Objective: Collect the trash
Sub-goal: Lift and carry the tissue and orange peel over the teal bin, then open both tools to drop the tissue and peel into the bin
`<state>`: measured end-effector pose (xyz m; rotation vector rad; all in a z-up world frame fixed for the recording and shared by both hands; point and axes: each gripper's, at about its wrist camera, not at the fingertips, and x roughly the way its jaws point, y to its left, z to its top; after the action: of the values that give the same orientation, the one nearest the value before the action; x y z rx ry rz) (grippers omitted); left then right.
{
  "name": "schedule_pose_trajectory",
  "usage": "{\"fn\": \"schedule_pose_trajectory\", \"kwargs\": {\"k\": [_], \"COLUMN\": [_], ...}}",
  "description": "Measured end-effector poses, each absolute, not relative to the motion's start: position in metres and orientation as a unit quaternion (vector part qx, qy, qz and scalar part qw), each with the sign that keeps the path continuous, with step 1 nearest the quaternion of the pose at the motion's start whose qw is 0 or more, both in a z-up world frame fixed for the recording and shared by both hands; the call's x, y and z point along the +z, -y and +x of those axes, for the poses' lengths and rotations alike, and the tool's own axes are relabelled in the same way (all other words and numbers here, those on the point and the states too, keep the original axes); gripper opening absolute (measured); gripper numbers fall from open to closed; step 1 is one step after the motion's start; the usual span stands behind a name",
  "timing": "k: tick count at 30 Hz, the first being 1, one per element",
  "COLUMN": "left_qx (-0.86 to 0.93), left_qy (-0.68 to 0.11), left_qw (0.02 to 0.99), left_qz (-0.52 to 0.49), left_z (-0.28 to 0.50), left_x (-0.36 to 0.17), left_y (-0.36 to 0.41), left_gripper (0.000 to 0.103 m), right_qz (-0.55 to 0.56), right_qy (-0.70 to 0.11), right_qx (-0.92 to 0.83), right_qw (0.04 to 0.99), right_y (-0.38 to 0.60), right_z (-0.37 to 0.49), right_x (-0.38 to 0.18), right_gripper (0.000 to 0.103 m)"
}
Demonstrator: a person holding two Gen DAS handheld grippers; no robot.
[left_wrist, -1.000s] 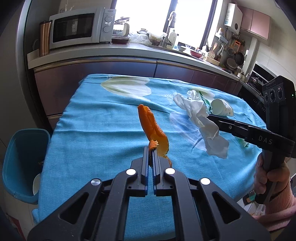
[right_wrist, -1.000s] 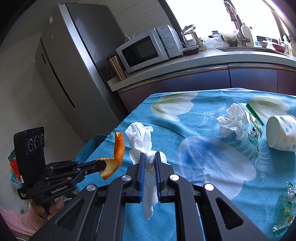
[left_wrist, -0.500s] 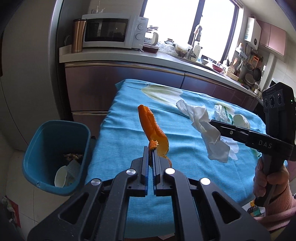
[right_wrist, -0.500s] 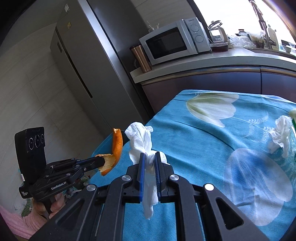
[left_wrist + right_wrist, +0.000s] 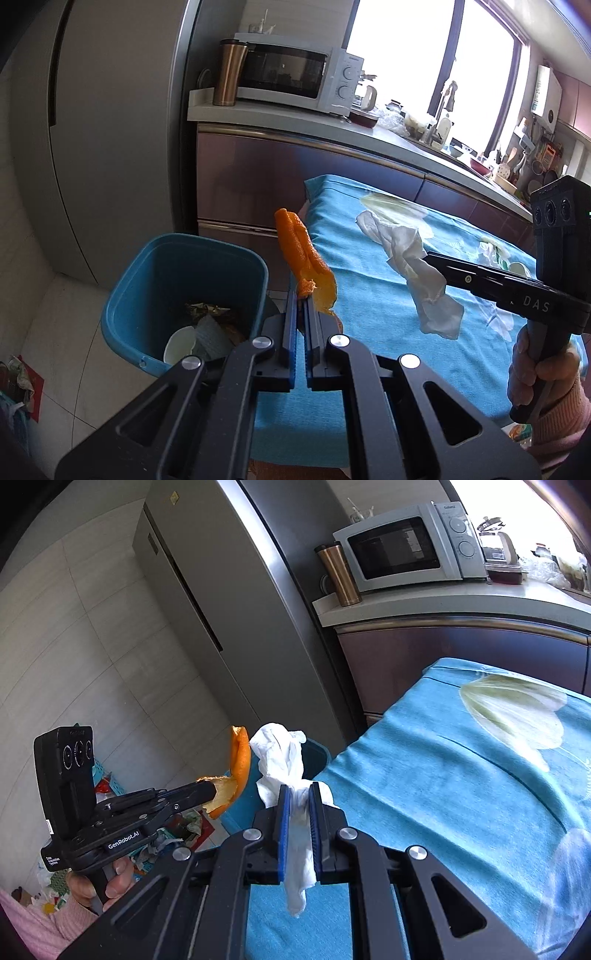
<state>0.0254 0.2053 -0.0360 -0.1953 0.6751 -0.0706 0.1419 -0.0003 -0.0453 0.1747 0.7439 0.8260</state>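
Nearest the left wrist camera, the left gripper is clamped on the lower end of an orange peel, its jaws pressed almost together with only the peel's thin edge between them. The peel stands up from the fingertips, curling slightly, in the air over the gap between the bin and the bench edge. Just beside it, the right gripper is clamped on a crumpled white tissue; the tissue bulges above the blue pads and a tail of it hangs down between the fingers. A hand in a pink sleeve grips the handle of the right gripper, and another hand grips the left one.

Below and to the left of the peel stands a blue bin on the pale tiled floor. Inside it lie a white cup and crumpled wrappers.

The bench is covered by a turquoise cloth printed with large white flowers. At its far end, in the left wrist view, lie another white tissue and a white cup, small and partly hidden.

Beyond are a brown cabinet with a light worktop, a white microwave, a copper-coloured flask beside it, a tall grey fridge, and a bright window over a sink.
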Motion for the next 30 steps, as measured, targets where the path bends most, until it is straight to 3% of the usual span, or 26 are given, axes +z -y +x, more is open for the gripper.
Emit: {"fn": "schedule_pose_trajectory", "kwargs": {"k": [30], "left_qx": [0.063], "left_qy": [-0.365], "left_qw": [0.921], "left_qz": [-0.124], "left_z": [0.048], "left_x": [-0.075], "left_y": [-0.280], "left_gripper": [0.004], "right_qz": [0.044], "right_qy": [-0.399], "right_qx": [0.438], "right_qw": [0.804], "right_y": [-0.141], "right_z": [0.201], "right_x": [-0.067], "right_gripper": [0.010]}}
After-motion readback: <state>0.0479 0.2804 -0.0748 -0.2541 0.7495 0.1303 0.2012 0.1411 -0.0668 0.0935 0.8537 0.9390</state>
